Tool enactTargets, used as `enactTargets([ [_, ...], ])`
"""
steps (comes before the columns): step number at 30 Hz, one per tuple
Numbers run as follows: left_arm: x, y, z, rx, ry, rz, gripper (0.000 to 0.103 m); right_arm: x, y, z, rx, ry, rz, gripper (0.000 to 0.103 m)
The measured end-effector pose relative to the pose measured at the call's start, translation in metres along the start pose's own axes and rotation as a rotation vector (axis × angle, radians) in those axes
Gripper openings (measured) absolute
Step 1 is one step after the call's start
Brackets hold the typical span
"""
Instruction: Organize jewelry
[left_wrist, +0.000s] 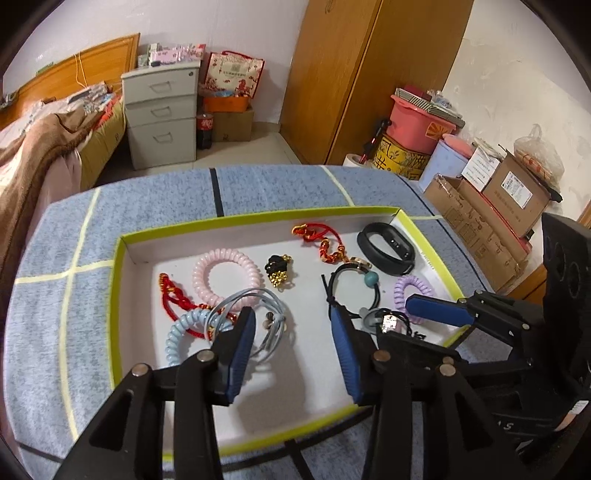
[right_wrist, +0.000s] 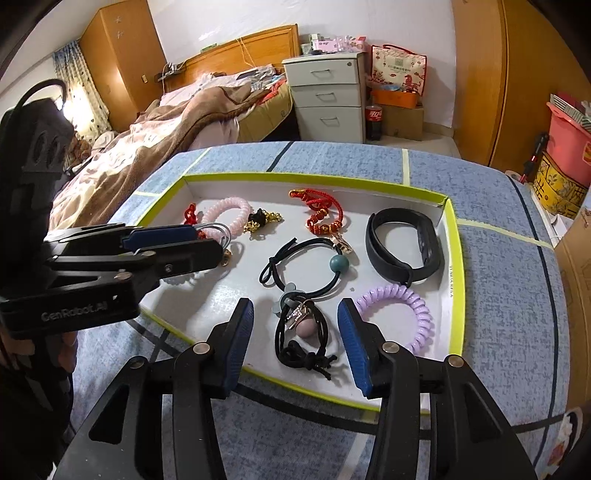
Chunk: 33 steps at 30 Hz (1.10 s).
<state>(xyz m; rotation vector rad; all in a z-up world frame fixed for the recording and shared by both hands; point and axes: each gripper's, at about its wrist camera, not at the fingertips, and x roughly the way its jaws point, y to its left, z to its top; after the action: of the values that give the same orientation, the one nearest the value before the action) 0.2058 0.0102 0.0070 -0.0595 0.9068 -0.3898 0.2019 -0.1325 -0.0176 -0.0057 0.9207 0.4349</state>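
A white tray with a lime-green rim (left_wrist: 119, 295) (right_wrist: 457, 258) lies on the blue cloth and holds jewelry. My left gripper (left_wrist: 293, 325) is open and empty, low over the tray's near part, its left finger beside a grey hair tie (left_wrist: 255, 299) and a pale blue coil (left_wrist: 181, 328). My right gripper (right_wrist: 295, 325) is open around a black hair tie with a pink bead (right_wrist: 301, 334), not closed on it. A purple coil (right_wrist: 402, 306), black band (right_wrist: 402, 243), teal-bead tie (right_wrist: 332, 266), red bracelet (right_wrist: 321, 214) and pink coil (right_wrist: 225, 214) also lie in the tray.
The tray sits on a table with a blue taped cloth (left_wrist: 258, 184). Each gripper shows in the other's view, the right one (left_wrist: 480, 317) at the tray's right edge, the left one (right_wrist: 129, 254) at its left. A bed (right_wrist: 166, 122), drawers (left_wrist: 162, 114) and boxes (left_wrist: 480, 221) stand beyond.
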Motion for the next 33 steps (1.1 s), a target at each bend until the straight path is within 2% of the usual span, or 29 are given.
enactTargets([
  [5,-0.027,-0.006,-0.009,-0.026,-0.052,0.032,0.057,-0.019,0.003,-0.005,0.029,-0.041,-0.018,0.048],
  [10,-0.049,-0.014,-0.029,-0.042,-0.094,0.152,0.058,-0.045,0.011,-0.018,0.049,-0.084,-0.033,0.048],
  [15,-0.063,-0.018,-0.054,-0.081,-0.100,0.218,0.058,-0.069,0.026,-0.033,0.056,-0.126,-0.073,0.048],
  [18,-0.071,-0.022,-0.067,-0.115,-0.112,0.232,0.058,-0.082,0.037,-0.044,0.063,-0.149,-0.095,0.048],
  [21,-0.082,-0.027,-0.077,-0.122,-0.146,0.278,0.058,-0.090,0.046,-0.053,0.053,-0.154,-0.140,0.048],
  [25,-0.095,-0.031,-0.088,-0.148,-0.187,0.292,0.058,-0.097,0.052,-0.064,0.070,-0.166,-0.132,0.048],
  [30,-0.106,-0.038,-0.098,-0.122,-0.217,0.373,0.058,-0.108,0.057,-0.076,0.088,-0.190,-0.143,0.048],
  [33,-0.111,-0.041,-0.105,-0.120,-0.226,0.385,0.058,-0.114,0.061,-0.080,0.090,-0.201,-0.157,0.048],
])
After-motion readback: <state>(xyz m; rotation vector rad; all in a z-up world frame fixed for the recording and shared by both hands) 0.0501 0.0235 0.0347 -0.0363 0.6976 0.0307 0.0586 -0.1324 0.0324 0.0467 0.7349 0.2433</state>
